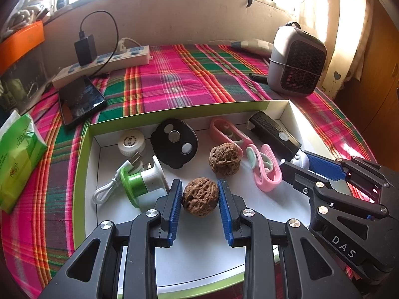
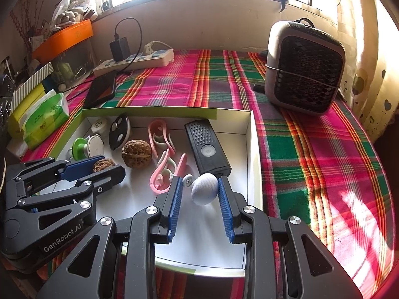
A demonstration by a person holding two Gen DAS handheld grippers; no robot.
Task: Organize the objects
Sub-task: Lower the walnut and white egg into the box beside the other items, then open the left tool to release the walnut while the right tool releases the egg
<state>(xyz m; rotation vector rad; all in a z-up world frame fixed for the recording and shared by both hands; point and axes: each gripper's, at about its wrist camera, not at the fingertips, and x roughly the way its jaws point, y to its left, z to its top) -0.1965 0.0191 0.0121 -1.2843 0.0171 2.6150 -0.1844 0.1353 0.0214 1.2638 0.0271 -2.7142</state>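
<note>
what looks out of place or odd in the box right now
Nothing spilled or broken. The black disc leans against the box wall instead of lying flat, and the white cable trails loose off the green spool. Everything else lies inside the box.

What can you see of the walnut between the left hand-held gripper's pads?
The near walnut is brown, roundish, with a deeply wrinkled, pitted shell that looks whole. It sits low in the white-floored box, between the left hand-held gripper's blue ribbed pads, which press its sides. A second walnut lies just behind, apart.
</note>
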